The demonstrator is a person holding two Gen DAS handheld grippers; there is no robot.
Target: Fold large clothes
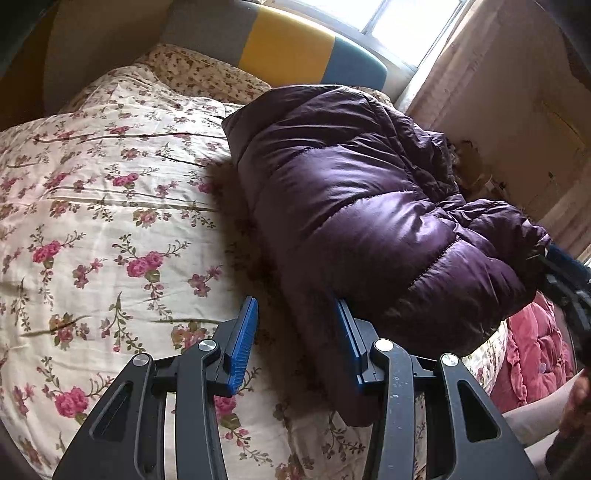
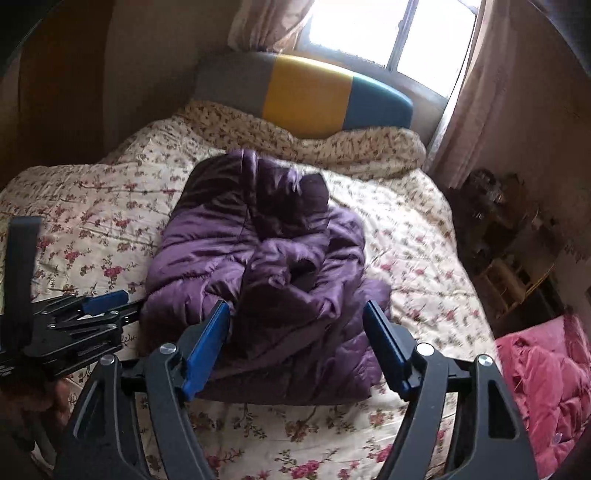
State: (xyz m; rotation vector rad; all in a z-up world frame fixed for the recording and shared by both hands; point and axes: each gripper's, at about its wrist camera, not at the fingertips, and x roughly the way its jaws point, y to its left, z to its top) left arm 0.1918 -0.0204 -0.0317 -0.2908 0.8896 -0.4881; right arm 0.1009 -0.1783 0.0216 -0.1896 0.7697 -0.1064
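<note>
A purple puffer jacket (image 1: pixel 351 206) lies folded in a thick bundle on the floral quilt (image 1: pixel 92 221) of a bed. My left gripper (image 1: pixel 295 302) is at its near left corner. The right pad (image 1: pixel 347 332) rests against the jacket with its tip under a fold, while the left pad (image 1: pixel 243 339) stands apart from the fabric over the quilt. In the right wrist view the left gripper (image 2: pixel 133 301) reaches the jacket (image 2: pixel 258 258) from the left. My right gripper (image 2: pixel 295 306) hangs wide open above the jacket's near edge, holding nothing.
A grey, yellow and teal headboard (image 2: pixel 306 96) stands under a bright window (image 2: pixel 369 33) with curtains (image 2: pixel 498 110). A pink quilted garment (image 2: pixel 546 380) lies at the bed's right edge. Cluttered shelves (image 2: pixel 498 240) stand along the right wall. A hand (image 2: pixel 29 398) holds the left gripper.
</note>
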